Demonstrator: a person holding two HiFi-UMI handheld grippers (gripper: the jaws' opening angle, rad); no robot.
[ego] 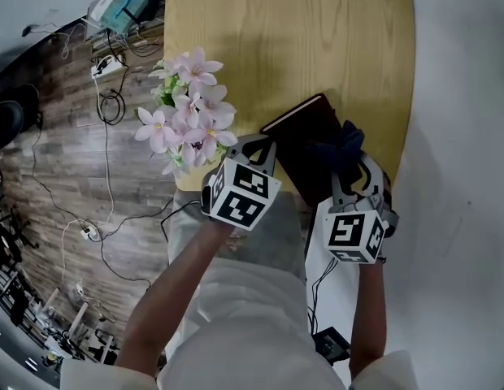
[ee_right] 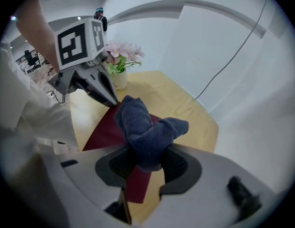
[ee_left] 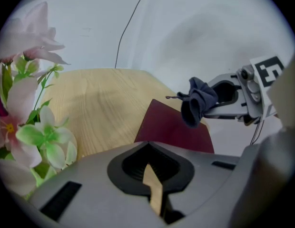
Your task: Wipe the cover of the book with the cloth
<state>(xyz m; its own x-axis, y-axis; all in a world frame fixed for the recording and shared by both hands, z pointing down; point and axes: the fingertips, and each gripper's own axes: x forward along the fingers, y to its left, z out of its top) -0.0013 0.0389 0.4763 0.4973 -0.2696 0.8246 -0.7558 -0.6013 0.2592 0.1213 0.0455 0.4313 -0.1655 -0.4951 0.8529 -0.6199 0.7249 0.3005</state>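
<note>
A dark maroon book [ego: 303,140] lies at the near edge of the wooden table [ego: 284,39]. My right gripper [ego: 350,159] is shut on a bunched dark blue cloth [ego: 343,141], which hangs just above the book's right part. In the right gripper view the cloth [ee_right: 147,129] bulges out between the jaws over the book [ee_right: 102,129]. My left gripper [ego: 266,147] is shut, its tip at the book's left edge [ee_right: 112,100] with nothing held. The left gripper view shows the book [ee_left: 171,127] ahead and the cloth [ee_left: 197,106] in the right gripper [ee_left: 219,103].
A white pot [ee_right: 120,80] of pink flowers [ego: 187,116] stands on the table's left edge, close beside the left gripper. Cables and a power strip [ego: 106,67] lie on the wooden floor to the left. The table's far half is bare wood.
</note>
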